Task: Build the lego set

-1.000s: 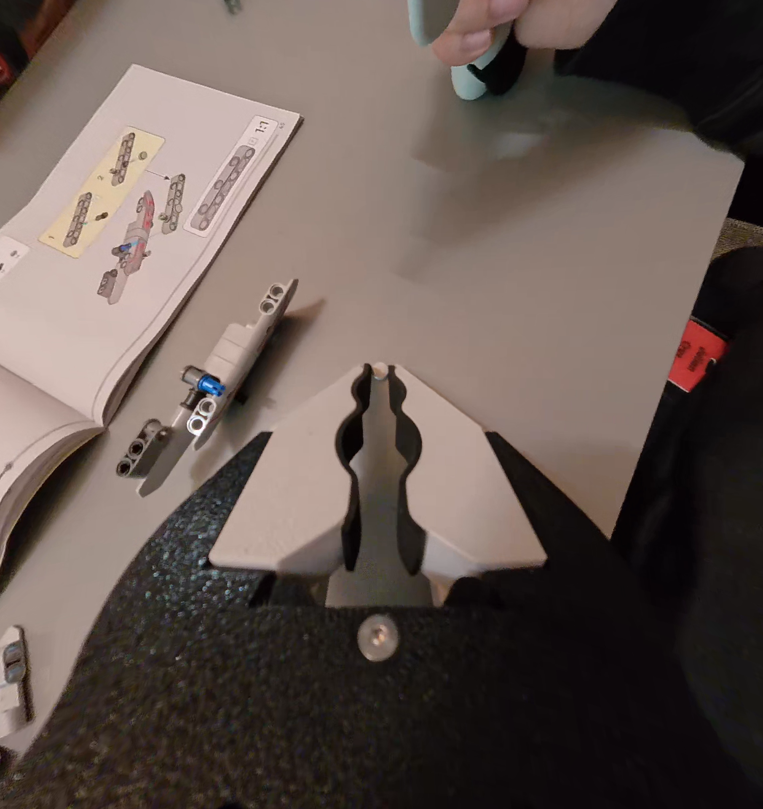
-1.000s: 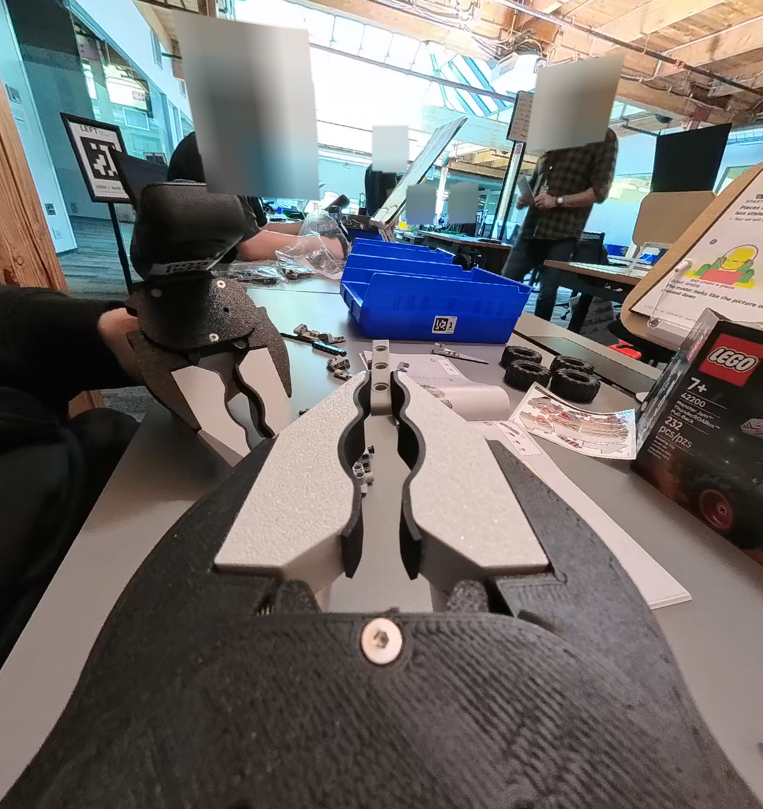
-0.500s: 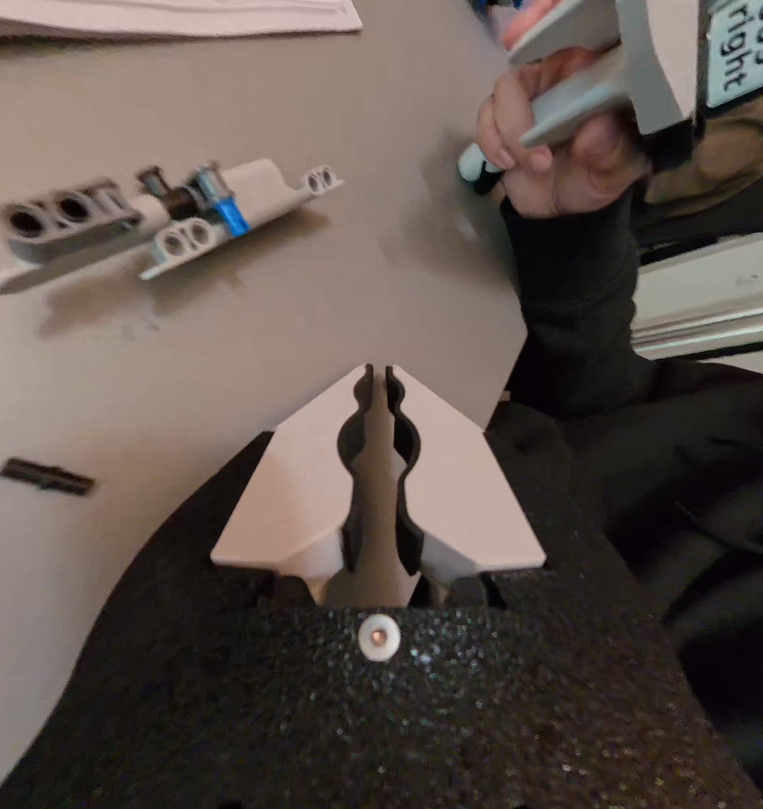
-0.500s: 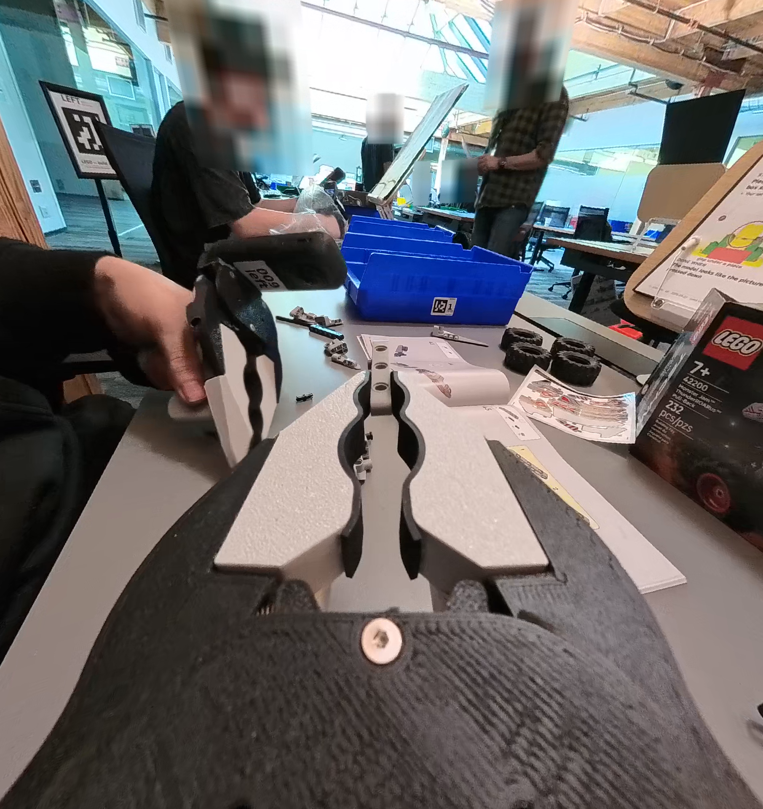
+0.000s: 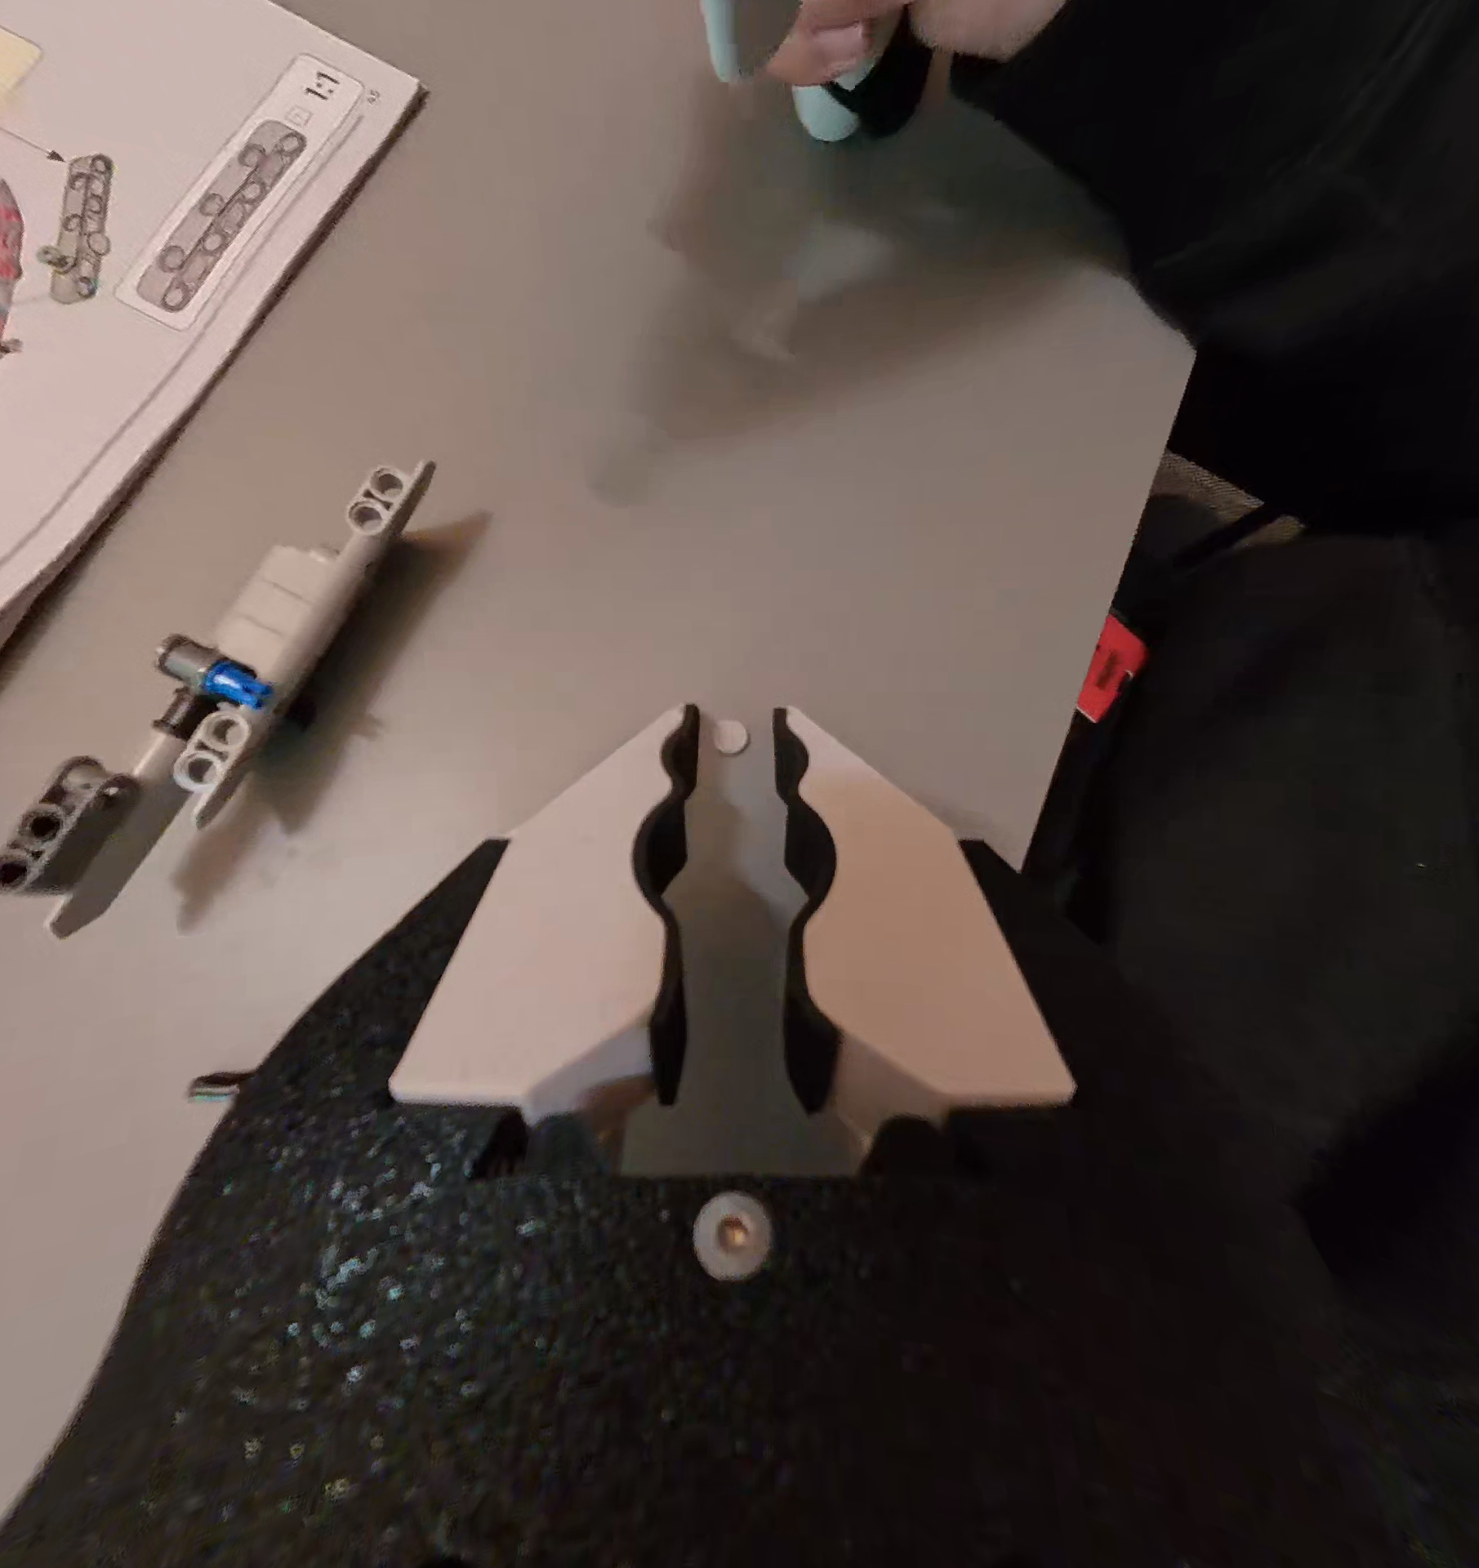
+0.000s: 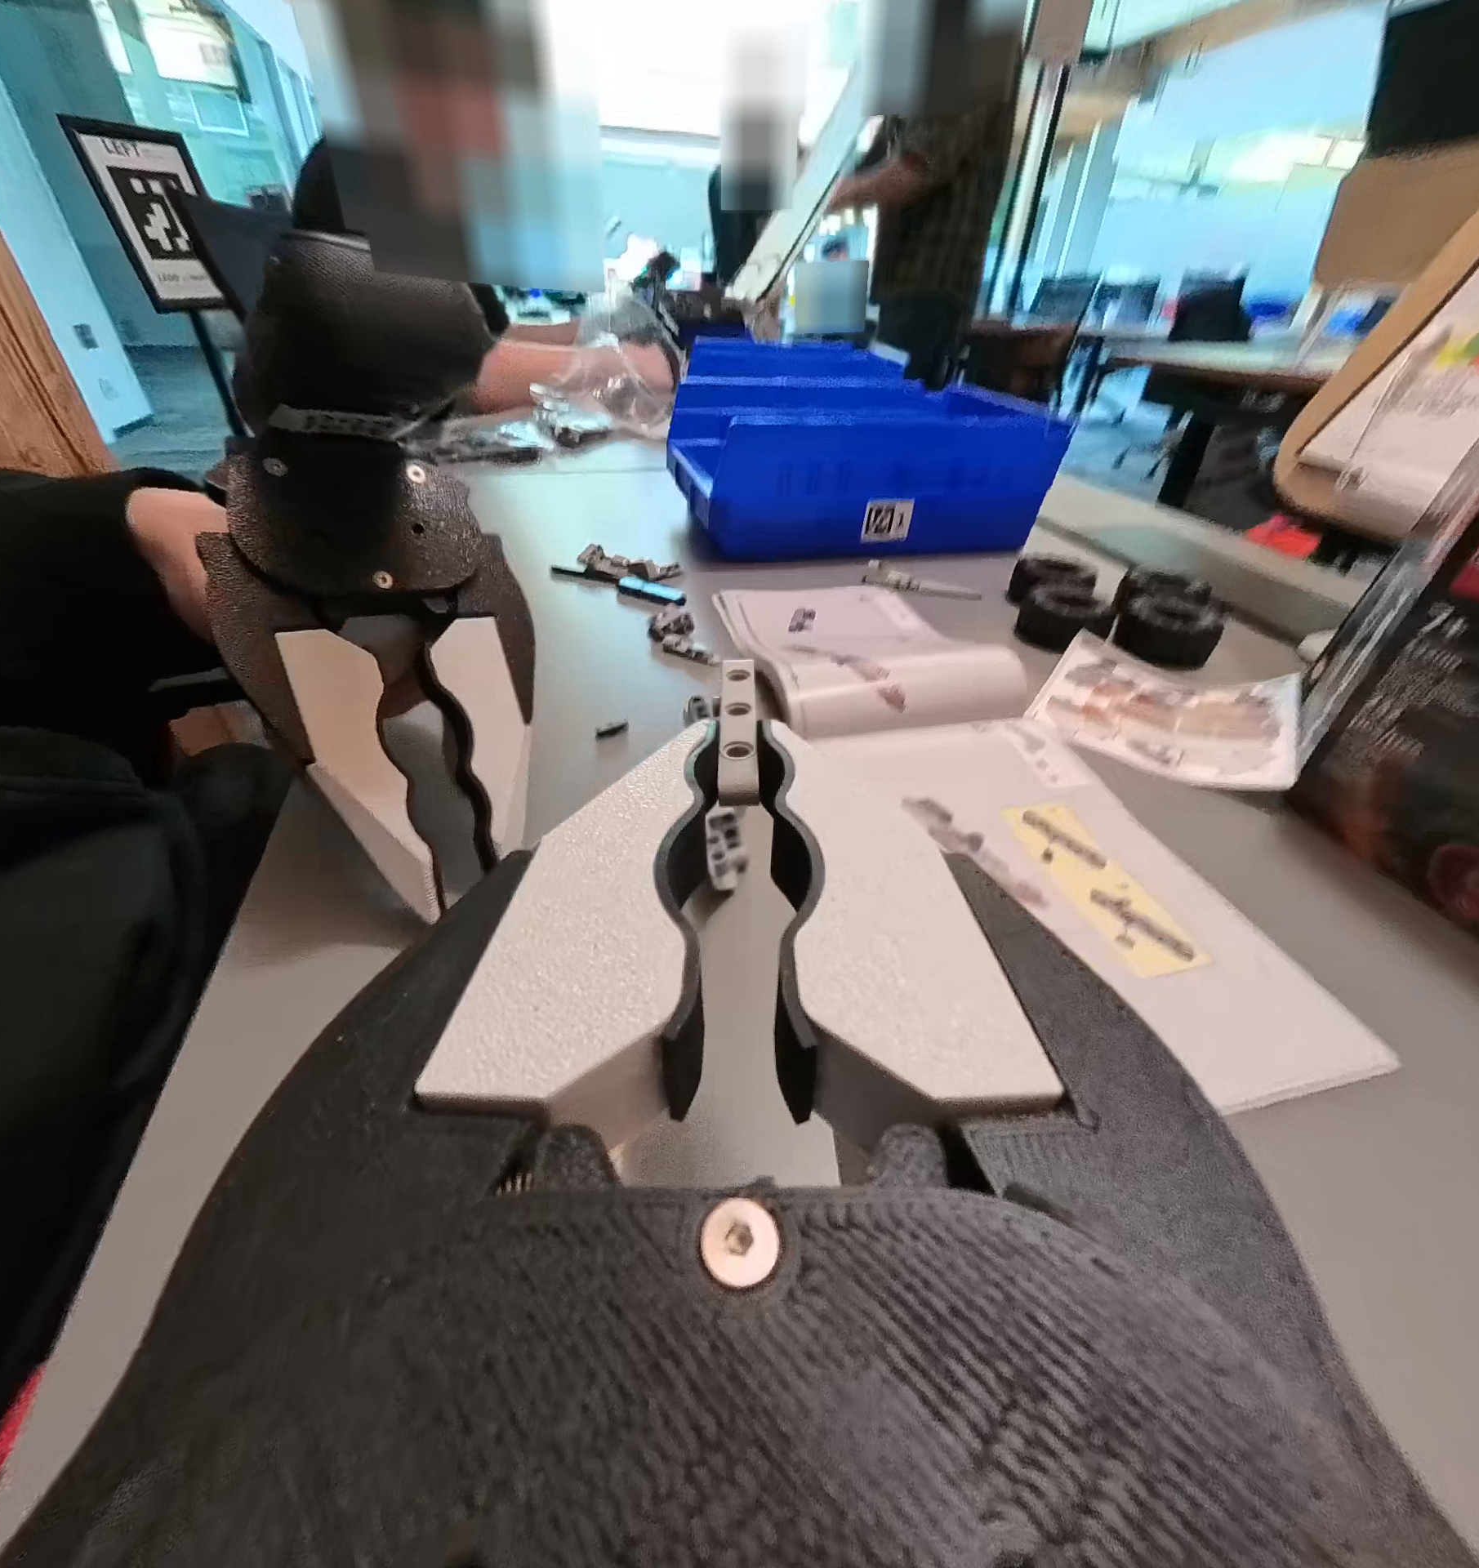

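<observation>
1. The grey table point(image 5: 804, 526) carries everything, its near corner at the right of the left wrist view.
2. The open manual point(image 5: 125, 280) lies at the table's upper left in the left wrist view, showing drawings of parts; in the right wrist view it lies right of centre.
3. A blue bin point(image 6: 863, 475) stands far back on the table, with a dark box point(image 6: 1431, 764) at the right edge and black tyres point(image 6: 1117, 602) between them.
4. The left gripper point(image 5: 734, 721) hovers point-down over the table's near corner, its tongs apart with nothing between them (a small pale pin point(image 5: 730, 736) lies on the table in the gap between the tips).
5. The right gripper point(image 6: 737, 738) is clamped on a grey beam point(image 6: 736, 721), which stands upright out of the tips with three holes showing.
6. The grey model point(image 5: 294, 628), with a blue pin on it, lies on the table just beside the manual and left of the left gripper.
7. A dark short beam point(image 5: 48, 827) lies at the model's lower end; whether they are joined I cannot tell.
</observation>
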A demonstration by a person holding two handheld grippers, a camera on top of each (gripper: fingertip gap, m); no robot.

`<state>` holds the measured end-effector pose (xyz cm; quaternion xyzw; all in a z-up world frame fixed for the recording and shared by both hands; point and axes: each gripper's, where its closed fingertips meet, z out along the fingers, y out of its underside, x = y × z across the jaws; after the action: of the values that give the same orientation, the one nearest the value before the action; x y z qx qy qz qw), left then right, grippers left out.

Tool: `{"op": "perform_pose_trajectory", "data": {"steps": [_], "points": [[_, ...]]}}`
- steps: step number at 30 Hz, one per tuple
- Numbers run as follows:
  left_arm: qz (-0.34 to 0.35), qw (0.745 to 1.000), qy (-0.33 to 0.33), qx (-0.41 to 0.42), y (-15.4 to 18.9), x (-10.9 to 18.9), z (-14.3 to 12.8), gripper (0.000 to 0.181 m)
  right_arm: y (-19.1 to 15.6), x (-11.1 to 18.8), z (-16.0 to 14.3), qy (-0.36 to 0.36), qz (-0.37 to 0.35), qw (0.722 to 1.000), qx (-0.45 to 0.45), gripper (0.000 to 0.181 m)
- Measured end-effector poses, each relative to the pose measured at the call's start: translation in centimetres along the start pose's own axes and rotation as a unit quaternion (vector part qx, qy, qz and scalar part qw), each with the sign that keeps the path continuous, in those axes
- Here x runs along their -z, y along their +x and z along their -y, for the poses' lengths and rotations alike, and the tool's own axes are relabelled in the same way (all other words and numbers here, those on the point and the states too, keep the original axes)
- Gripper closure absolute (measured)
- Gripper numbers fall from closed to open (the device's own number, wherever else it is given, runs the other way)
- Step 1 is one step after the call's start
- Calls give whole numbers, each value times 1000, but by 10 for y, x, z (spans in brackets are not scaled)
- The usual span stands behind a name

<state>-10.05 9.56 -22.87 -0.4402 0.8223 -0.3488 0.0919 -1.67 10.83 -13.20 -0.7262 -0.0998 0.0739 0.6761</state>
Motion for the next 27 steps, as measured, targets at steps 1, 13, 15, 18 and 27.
{"op": "perform_pose_trajectory", "data": {"steps": [1, 13, 15, 18, 27], "points": [[18, 1000, 9, -8, -5, 3, 4, 165, -1, -1, -6, -22, 10, 999, -24, 175], [228, 927, 110, -277, -25, 17, 56, 176, -48, -3, -37, -114, 190, 899, -377, 175], [222, 927, 114, -279, -24, 15, 54, 176, -49, -3, -39, -121, 189, 899, -376, 175], [175, 952, 93, -233, -23, 10, 42, 176, -46, -2, -49, -156, 169, 907, -353, 167], [-71, 986, 78, 128, -22, 6, 15, 176, -30, -1, -56, -192, 96, 967, -135, 155]]}}
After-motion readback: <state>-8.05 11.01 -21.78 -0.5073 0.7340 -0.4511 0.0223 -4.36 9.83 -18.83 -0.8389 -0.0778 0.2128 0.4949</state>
